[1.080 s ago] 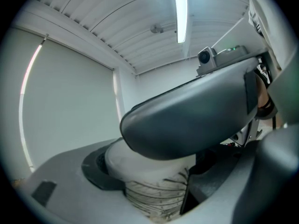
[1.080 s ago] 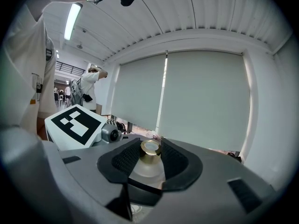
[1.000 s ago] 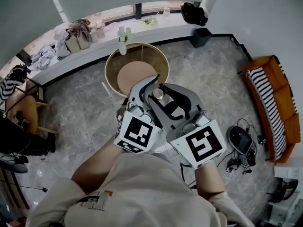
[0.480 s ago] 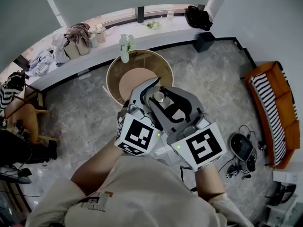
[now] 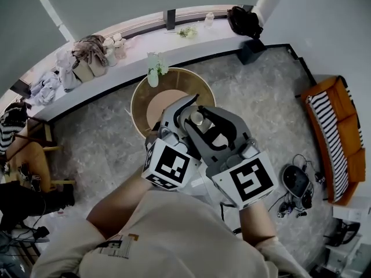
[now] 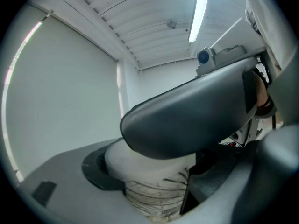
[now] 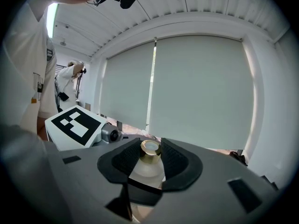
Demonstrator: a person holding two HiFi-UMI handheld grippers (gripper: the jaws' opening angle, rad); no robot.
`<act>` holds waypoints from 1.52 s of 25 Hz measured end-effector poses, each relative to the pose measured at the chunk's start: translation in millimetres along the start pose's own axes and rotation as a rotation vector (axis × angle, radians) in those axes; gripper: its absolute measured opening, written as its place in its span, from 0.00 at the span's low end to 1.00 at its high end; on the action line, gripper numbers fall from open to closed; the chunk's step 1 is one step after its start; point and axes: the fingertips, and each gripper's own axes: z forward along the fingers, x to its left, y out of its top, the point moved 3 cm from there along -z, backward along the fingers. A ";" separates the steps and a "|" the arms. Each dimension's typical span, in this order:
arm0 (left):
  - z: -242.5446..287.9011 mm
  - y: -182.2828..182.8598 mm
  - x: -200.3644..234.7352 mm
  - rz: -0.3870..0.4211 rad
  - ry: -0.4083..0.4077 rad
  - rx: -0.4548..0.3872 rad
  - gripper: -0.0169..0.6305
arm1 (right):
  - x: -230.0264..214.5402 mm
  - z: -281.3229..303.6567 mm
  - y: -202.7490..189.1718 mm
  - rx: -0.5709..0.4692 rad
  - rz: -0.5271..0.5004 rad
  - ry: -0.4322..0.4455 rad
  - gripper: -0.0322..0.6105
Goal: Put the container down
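The container (image 7: pixel 147 169), a small frosted bottle with a gold ring (image 7: pixel 150 148) at its neck, is off the ground, held between both grippers in front of the person's chest. The right gripper (image 7: pixel 150 157) is closed on it: its two black pads (image 7: pixel 128 160) press against the neck from either side, with the gold ring standing just above them. The left gripper (image 6: pixel 156 183) grips the same container lower down, and in the left gripper view the whitish body with thin dark lines sits tight against the black pad (image 6: pixel 96 169) of one jaw and meets the dark edge of the other. One jaw of the right gripper crosses over the top of it there. From the head view, the two grippers point away from the person and meet at the container, which appears over the near rim of a round wooden worktop (image 5: pixel 139 91). A vase of pale flowers (image 5: pixel 153 69) stands at the worktop's far edge. Grey marble floor (image 5: pixel 104 138) surrounds it, and an orange sofa (image 5: pixel 342 149) with a striped cushion (image 5: pixel 327 117) stands well apart to the right.
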 end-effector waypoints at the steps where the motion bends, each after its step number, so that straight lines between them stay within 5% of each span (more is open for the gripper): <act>1: 5.7 -1.4 11.4 -0.002 -0.007 0.000 0.59 | -7.5 10.8 1.6 0.004 0.003 -0.005 0.26; 16: 72.7 -11.6 151.1 0.031 -0.069 -0.013 0.59 | -96.2 137.0 28.3 0.000 0.031 -0.079 0.26; 38: 175.1 -25.8 150.4 -0.001 -0.050 0.025 0.59 | -193.6 134.5 -12.2 0.030 0.072 -0.022 0.26</act>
